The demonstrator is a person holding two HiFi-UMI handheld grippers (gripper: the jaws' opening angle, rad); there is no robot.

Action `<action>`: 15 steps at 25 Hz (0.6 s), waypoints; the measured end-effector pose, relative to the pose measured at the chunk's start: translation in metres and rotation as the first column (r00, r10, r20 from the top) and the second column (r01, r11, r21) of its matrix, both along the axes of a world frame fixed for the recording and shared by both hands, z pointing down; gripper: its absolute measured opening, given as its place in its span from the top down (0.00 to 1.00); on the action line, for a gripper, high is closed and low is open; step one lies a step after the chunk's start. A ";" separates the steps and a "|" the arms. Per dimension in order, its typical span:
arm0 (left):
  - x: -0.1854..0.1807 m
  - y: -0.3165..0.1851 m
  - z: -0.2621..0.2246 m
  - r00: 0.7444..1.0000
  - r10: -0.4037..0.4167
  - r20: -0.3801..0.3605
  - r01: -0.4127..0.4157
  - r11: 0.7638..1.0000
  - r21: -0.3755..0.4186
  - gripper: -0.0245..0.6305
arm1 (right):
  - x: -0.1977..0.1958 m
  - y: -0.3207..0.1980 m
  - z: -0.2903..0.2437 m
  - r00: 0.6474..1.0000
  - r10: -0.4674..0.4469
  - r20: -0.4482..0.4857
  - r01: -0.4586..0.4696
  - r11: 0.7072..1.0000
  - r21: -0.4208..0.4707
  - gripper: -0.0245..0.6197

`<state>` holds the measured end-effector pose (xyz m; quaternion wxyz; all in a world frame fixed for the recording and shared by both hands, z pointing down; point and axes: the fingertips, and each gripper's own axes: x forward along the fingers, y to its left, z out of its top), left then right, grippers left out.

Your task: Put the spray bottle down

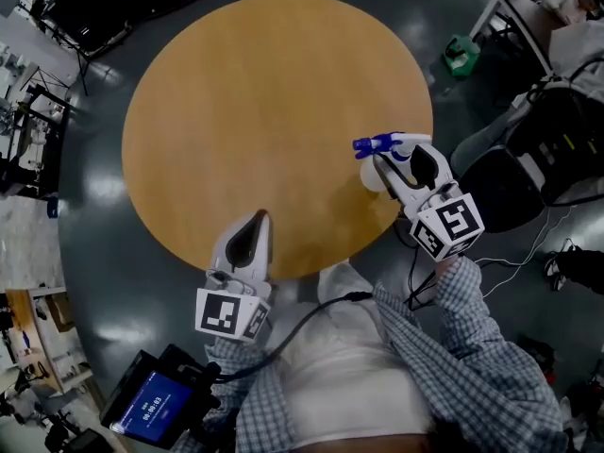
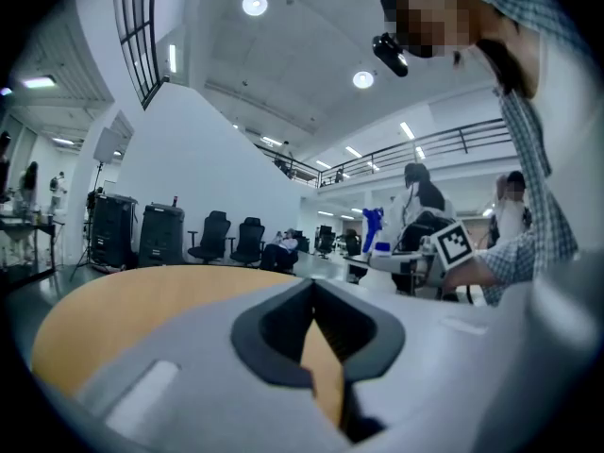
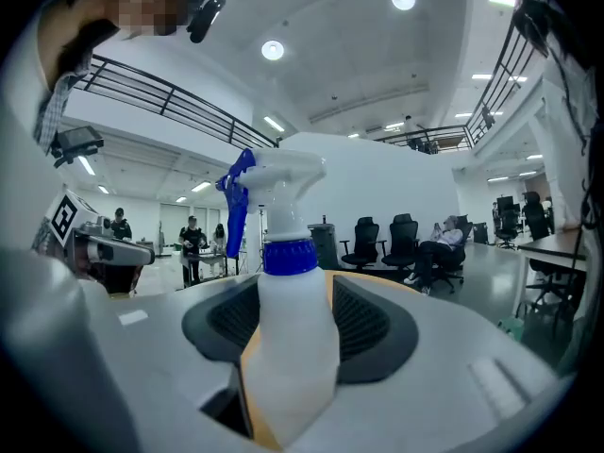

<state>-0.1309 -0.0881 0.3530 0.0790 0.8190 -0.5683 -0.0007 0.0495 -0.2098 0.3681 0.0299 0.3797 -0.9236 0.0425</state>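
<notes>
"What's the right gripper [image 1: 408,163] got?"

"Its jaws are clamped on the white body of the spray bottle [image 3: 288,338]. The bottle is upright, blue trigger above the pads, contents not visible."

"Where?"

"Over the round table's [image 1: 264,102] right edge. The left gripper [image 1: 253,223] is pinched together, empty."

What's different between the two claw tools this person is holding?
The right gripper clamps an upright white spray bottle; the left gripper holds nothing. The right gripper's jaws stand apart round the bottle; the left gripper's jaw tips meet. The right gripper is at the table's right edge, the left gripper at its near edge. Both are pale grey and reach over the round wooden table.
</notes>
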 end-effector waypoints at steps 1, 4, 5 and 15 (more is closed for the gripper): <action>-0.003 0.003 0.003 1.000 -0.006 0.002 0.006 1.000 -0.004 0.96 | -0.004 0.001 0.005 1.000 -0.004 0.004 0.004 1.000 -0.005 0.61; -0.011 0.009 0.012 1.000 -0.021 0.007 0.021 1.000 -0.014 0.96 | -0.013 0.000 0.015 1.000 -0.012 0.018 0.012 1.000 -0.010 0.61; -0.012 0.009 0.013 1.000 -0.024 0.008 0.024 1.000 -0.017 0.96 | -0.015 0.000 0.016 1.000 -0.015 0.024 0.015 1.000 -0.009 0.61; -0.016 0.005 0.016 0.998 -0.060 0.009 0.061 0.997 -0.043 0.96 | -0.021 0.004 0.012 0.998 -0.051 0.042 0.051 0.999 -0.004 0.61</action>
